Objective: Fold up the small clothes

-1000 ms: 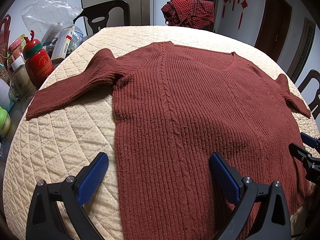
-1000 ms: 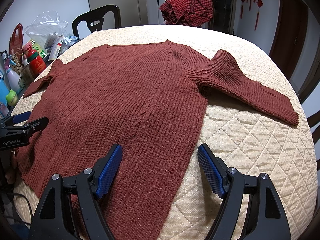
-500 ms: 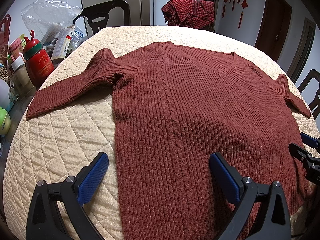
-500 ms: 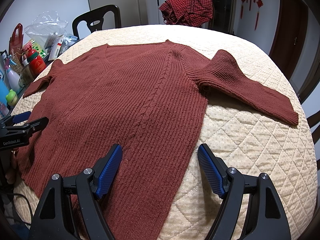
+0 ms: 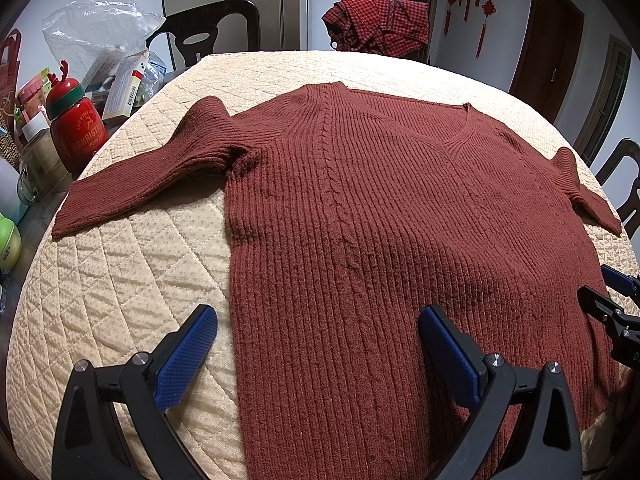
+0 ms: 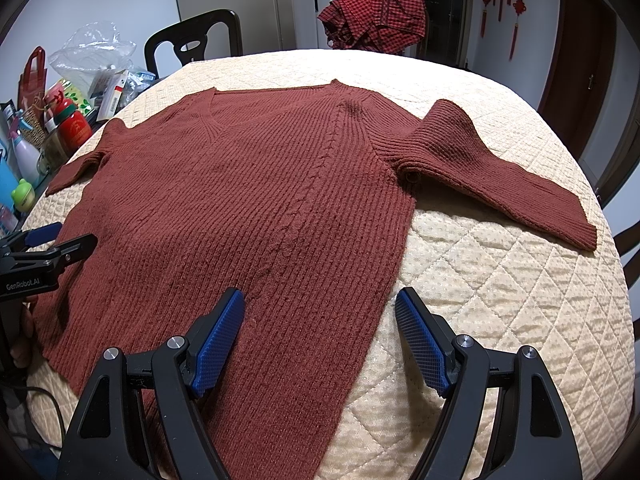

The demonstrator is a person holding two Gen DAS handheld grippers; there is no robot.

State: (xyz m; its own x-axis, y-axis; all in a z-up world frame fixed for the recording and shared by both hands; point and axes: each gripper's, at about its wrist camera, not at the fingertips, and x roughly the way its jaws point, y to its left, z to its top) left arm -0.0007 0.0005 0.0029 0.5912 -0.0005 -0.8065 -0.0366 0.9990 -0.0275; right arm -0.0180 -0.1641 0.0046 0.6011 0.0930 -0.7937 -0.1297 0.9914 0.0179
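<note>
Rust-red ribbed knit V-neck sweater [image 5: 380, 216] lay flat, sleeves spread, on the cream quilted worktop [image 5: 120, 272]. Left hand-held gripper [image 5: 318, 344] and right hand-held gripper [image 6: 320, 326] both gaped wide, empty, above the hem.

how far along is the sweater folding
Done: the maroon sweater lies spread flat on the quilted cover, both sleeves out. In hand: nothing; the left gripper and right gripper hover open near the hem corners. Left: every fold, since no sleeve or side is turned in.
</note>
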